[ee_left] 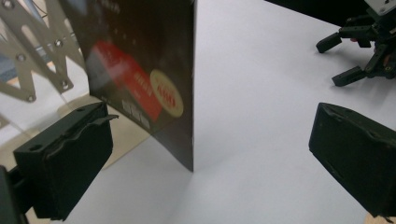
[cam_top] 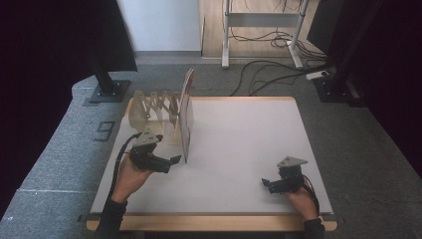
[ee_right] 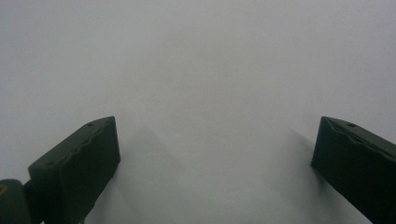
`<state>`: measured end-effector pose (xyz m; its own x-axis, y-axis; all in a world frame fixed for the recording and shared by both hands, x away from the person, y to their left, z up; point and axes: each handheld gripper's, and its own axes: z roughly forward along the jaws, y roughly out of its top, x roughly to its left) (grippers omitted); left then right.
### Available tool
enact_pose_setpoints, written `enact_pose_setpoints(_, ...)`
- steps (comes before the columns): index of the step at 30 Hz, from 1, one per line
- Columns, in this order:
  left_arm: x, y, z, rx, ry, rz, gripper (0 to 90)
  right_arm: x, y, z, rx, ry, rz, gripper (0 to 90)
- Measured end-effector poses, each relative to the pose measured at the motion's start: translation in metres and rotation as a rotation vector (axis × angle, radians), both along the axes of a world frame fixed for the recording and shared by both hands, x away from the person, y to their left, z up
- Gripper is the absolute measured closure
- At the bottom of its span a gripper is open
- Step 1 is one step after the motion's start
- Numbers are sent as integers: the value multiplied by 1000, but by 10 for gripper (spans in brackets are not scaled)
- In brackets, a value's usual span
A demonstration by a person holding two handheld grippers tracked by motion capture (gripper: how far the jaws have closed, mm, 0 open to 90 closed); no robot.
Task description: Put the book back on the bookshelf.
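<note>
1. A thin dark book (cam_top: 186, 117) is stood upright on its edge on the desk (cam_top: 239, 149), propped against the wooden accordion rack (cam_top: 152, 107) so that it is kept from falling.
2. The left tool (cam_top: 174, 160) is seen just beside the book's near corner, jaws spread wide with nothing pressed between them; the book (ee_left: 144, 70) is judged released.
3. The left forearm is angled in from the near edge.
4. The right tool (cam_top: 266, 184) is rested open on the bare desk, well apart.
</note>
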<state>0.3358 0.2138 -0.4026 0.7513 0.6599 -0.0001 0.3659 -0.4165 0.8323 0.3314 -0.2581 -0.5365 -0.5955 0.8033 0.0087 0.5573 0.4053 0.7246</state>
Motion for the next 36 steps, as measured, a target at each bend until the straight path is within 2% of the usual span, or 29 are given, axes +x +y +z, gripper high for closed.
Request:
enact_pose_setpoints(4,-3,8,-16,-3,12,13,0,0,0,0,0,0,0,2)
enact_pose_setpoints(9,-5,13,-35,12,27,23,0,0,0,0,-1,0,-1,3)
enact_pose_setpoints(12,-6,16,-45,3,36,32,0,0,0,0,-1,0,-1,3)
enact_pose_setpoints(21,-6,17,-75,14,78,43,0,0,0,0,-2,-1,0,3)
enact_pose_setpoints(28,-4,15,-100,57,116,56,0,0,0,0,-2,-2,-1,3)
enact_pose_setpoints(33,-4,15,-120,80,159,57,0,0,0,0,-1,-1,-2,3)
enact_pose_setpoints(35,-2,12,-123,104,187,59,0,0,0,0,-2,1,0,3)
enact_pose_setpoints(36,-2,11,-123,118,184,64,0,-1,0,0,-2,0,-1,3)
